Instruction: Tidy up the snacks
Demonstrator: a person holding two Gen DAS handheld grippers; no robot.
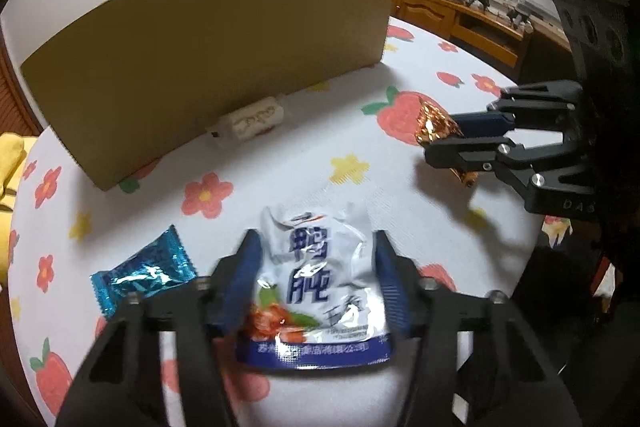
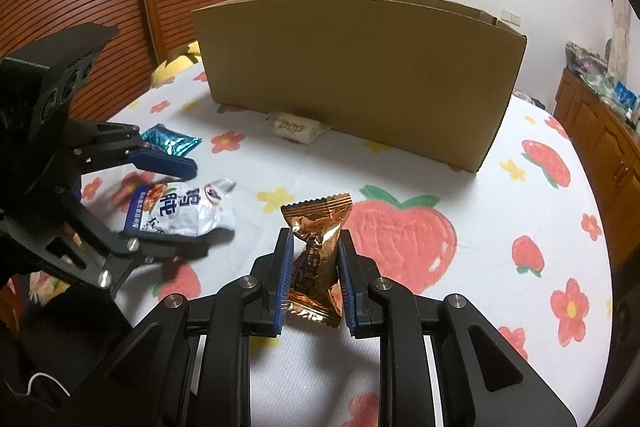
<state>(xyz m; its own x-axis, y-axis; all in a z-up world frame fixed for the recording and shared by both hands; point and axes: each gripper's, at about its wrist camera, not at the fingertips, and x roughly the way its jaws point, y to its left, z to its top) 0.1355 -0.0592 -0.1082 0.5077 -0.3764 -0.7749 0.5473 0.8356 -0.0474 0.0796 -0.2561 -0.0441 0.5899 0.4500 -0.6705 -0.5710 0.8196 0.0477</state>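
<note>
2 hand-held grippers: your right hand-held gripper (image 2: 313, 269) clamps the crinkled copper foil candy packet (image 2: 316, 251); your left hand-held gripper (image 1: 316, 269) brackets the white-and-blue plastic snack pouch (image 1: 316, 291), contact unclear.

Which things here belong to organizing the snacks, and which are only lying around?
For the job: white snack pouch between the left gripper pads; gold-wrapped snack in the right gripper; blue candy wrapper; small white packet; cardboard box.

Just around: flowered tablecloth; wooden cabinet; yellow cloth.
</note>
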